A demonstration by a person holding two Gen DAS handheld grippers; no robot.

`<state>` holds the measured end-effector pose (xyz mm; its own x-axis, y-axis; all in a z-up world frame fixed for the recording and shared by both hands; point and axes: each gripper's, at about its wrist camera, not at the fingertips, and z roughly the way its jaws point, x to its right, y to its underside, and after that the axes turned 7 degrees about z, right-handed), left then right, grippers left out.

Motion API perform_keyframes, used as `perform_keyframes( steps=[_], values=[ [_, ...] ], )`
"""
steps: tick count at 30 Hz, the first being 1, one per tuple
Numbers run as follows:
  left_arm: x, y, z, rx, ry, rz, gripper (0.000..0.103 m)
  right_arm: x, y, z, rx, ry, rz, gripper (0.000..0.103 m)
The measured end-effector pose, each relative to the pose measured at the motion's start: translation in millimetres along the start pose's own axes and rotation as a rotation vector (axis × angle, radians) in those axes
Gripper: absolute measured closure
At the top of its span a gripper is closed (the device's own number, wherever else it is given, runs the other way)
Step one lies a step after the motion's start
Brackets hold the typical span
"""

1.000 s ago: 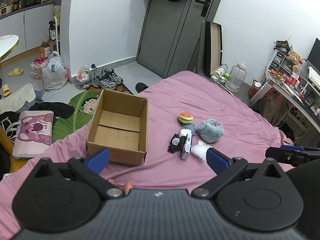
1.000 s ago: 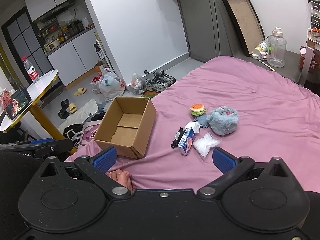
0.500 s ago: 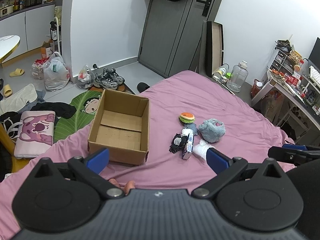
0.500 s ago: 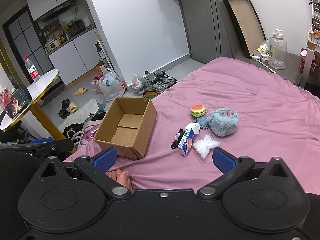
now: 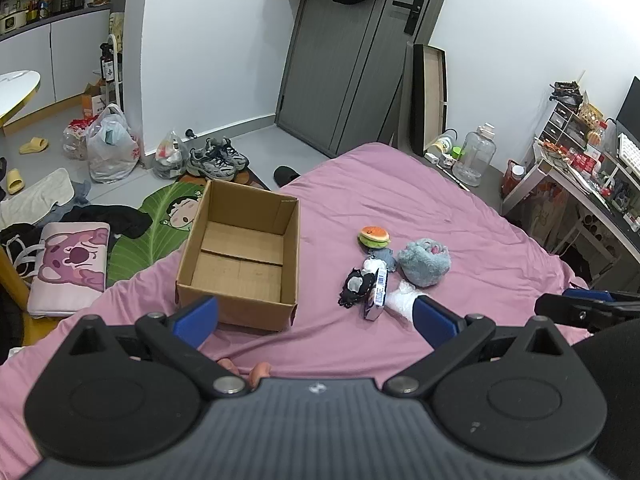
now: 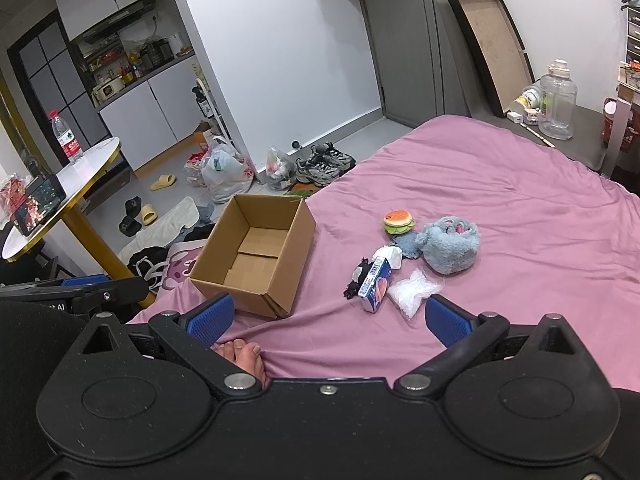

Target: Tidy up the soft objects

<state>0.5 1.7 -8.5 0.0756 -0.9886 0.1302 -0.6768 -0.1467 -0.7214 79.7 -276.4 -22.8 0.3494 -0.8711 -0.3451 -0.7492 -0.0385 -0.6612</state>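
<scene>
An open, empty cardboard box sits on the pink bed. To its right lies a small pile: a burger plush, a grey-blue fluffy plush, a black-and-white soft item, a blue tissue pack and a clear plastic bag. My left gripper and right gripper are both open and empty, held above the bed's near edge, short of the pile.
Toes poke out of the sheet near the box. On the floor left of the bed are shoes, plastic bags, a green mat and a pink cushion. A desk stands at the right.
Both views have shifted only slightly; the box and pile sit a touch further right in the left wrist view. Nothing on the bed has moved.
</scene>
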Motion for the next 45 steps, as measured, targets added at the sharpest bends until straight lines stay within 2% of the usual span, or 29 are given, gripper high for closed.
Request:
perform_keyframes(
  steps=[8, 19, 32, 38, 42, 45],
  values=[
    [-10, -3, 7, -0.008, -0.006, 0.002, 0.000, 4, -2, 5, -0.007, -0.017, -0.019, 0.000],
    [-18, -12, 28, 0.008, -0.022, 0.012, 0.000, 27, -1, 29, -0.004, -0.001, 0.023, 0.000],
    [-21, -26, 67, -0.020, -0.046, 0.082, 0.001, 61, -3, 61, 0.001, 0.017, 0.076, 0.000],
    [-21, -30, 89, -0.037, -0.022, 0.088, 0.001, 75, -1, 70, 0.016, 0.002, 0.091, 0.000],
    [-15, -35, 102, -0.042, -0.014, 0.133, 0.001, 82, -3, 78, 0.025, -0.004, 0.086, 0.000],
    [-13, -42, 114, -0.045, 0.024, 0.148, 0.001, 90, -4, 86, 0.029, -0.012, 0.102, 0.001]
  ],
)
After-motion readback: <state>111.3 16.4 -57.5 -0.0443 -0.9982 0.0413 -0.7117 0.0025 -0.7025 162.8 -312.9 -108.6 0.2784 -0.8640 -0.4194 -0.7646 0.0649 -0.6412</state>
